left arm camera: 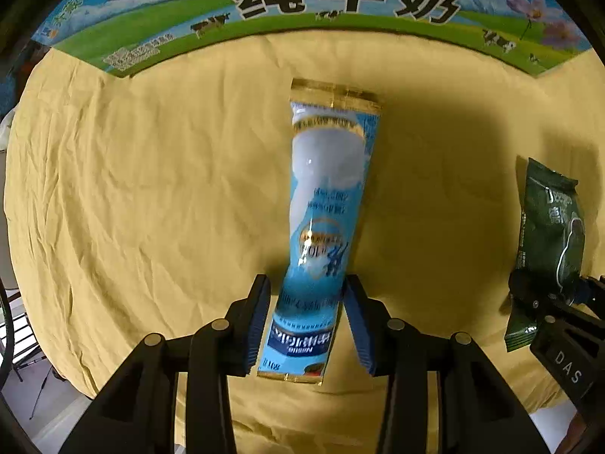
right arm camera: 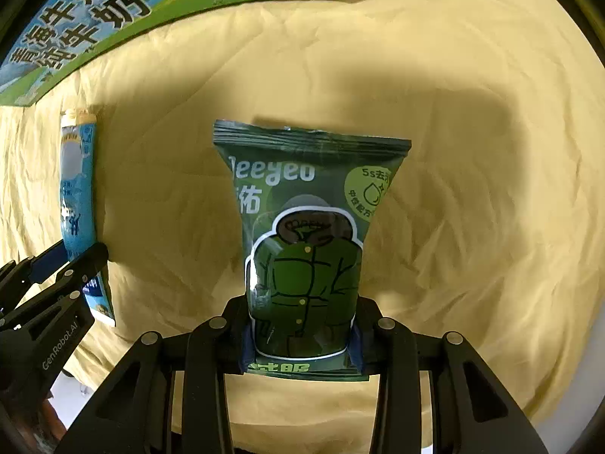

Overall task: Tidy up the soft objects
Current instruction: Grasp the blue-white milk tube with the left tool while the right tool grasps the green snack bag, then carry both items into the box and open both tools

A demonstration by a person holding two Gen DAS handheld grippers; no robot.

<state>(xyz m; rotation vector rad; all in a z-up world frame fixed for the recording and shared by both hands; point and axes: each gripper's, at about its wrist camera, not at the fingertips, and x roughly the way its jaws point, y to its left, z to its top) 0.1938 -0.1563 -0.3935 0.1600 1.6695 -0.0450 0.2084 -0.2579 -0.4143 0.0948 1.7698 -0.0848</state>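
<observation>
- The left gripper (left arm camera: 307, 317) has its two blue-padded fingers (left arm camera: 260, 321) drawn in on either side of a long light-blue sachet (left arm camera: 327, 204). The left pad presses its edge; beside the right pad a thin gap seems to show, so a firm clamp cannot be told for certain.
- The sachet runs straight ahead from between the fingers, its gold-sealed far end toward a printed milk carton (left arm camera: 302, 7) that spans the far edge of the view; its near end lies back between the fingers.
- Beneath it lies a wrinkled yellow cloth (left arm camera: 132, 189).
- The right gripper (right arm camera: 300, 336) is closed onto a dark green wipes packet (right arm camera: 306, 227), both pads pressed against the packet's lower sides.
- That packet stands out forward from the fingers, its crimped top edge farthest away and its jacket drawing facing the camera.
- From the right wrist view, the left gripper (right arm camera: 70, 265) and its sachet (right arm camera: 77, 204) sit off to the left; from the left wrist view, the green packet (left arm camera: 548, 242) and the right gripper (left arm camera: 556, 302) sit off to the right.
</observation>
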